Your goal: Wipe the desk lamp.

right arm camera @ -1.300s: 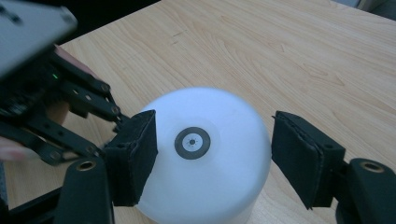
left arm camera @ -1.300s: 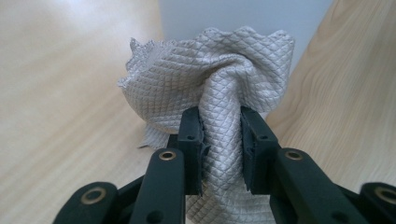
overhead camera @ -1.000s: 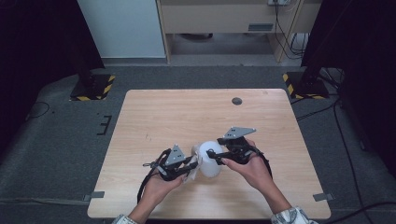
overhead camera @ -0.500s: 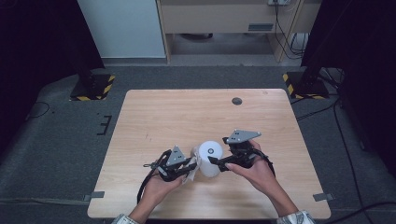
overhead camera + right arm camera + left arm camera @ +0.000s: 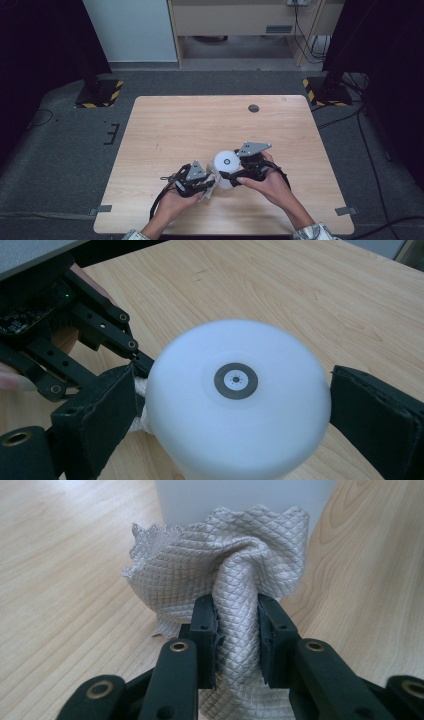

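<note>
Pale wood of the desk (image 5: 165,135) carries a white cup (image 5: 227,162) standing upside down near its front edge, between the left claw (image 5: 210,184) and the right claw (image 5: 231,176). Seen from the left gripper view, the left claw (image 5: 235,630) is clamped tight on a bunched grey quilted cloth (image 5: 225,570) pressed against the cup (image 5: 240,495). From the right gripper view, the right claw (image 5: 235,405), its jaws just opened wide, straddles the cup (image 5: 237,410) with a visible gap on one side.

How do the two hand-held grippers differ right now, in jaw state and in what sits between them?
The left hand-held gripper is clamped on a bunched grey quilted cloth; the right hand-held gripper has just opened wide around the white cup, pads at its sides. Both meet at the cup.
</note>
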`<state>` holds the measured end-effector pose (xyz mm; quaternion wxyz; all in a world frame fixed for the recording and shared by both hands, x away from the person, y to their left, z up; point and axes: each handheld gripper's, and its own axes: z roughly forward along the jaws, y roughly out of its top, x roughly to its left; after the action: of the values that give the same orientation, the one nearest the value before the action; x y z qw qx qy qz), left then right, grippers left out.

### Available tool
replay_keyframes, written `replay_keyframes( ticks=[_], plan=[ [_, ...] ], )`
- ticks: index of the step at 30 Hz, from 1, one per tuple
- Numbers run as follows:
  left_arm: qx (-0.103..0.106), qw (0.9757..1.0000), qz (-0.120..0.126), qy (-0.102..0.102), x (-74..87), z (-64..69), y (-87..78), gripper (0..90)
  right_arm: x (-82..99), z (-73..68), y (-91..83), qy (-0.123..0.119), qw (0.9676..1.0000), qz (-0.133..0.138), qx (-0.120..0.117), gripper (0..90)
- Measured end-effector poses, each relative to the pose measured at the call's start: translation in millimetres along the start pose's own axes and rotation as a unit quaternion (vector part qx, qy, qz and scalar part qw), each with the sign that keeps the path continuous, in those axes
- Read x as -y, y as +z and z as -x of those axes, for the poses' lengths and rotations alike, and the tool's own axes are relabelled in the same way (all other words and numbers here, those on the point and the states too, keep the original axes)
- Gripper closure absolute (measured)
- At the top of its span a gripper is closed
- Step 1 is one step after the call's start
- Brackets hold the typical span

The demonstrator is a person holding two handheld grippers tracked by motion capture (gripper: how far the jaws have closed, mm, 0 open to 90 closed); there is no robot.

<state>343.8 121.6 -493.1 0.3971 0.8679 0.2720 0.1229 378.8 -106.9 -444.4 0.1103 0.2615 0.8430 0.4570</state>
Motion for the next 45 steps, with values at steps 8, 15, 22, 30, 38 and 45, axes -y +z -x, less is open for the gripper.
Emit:
replay_keyframes(
  ticks=[8, 15, 22, 30, 38, 45],
  plan=[
    [-0.009, 0.9993, 0.036, -0.007, -5.7, 0.3, -13.8, 71.8, -1.2, 1.1, 7.3, -0.003, 1.0, -0.001, 0.005, 9.1],
    [-0.004, 0.9994, 0.033, -0.011, -5.8, 0.7, -9.0, 71.8, -0.9, 2.0, 6.2, -0.006, 1.0, -0.005, 0.002, 9.2],
    [0.004, 0.9998, -0.022, 0.004, -1.8, 4.2, 12.2, 71.7, 0.6, 2.8, 5.3, -0.007, 0.9999, -0.009, 0.006, 9.2],
    [-0.016, 0.9971, 0.073, -0.015, -14.6, -0.3, -19.7, 71.9, 3.1, 2.5, 2.5, -0.01, 0.9998, -0.017, 0.006, 9.2],
    [0.011, 0.9998, -0.012, -0.01, 0.5, 3.5, 10.5, 71.9, 6.5, -1.4, -1.9, -0.01, 0.9998, -0.016, 0.006, 9.3],
    [0.013, 0.9991, -0.039, -0.008, 5.1, 3.6, 17.8, 71.7, 7.0, -2.6, -2.3, -0.01, 0.9998, -0.016, 0.004, 9.2]
  ],
)
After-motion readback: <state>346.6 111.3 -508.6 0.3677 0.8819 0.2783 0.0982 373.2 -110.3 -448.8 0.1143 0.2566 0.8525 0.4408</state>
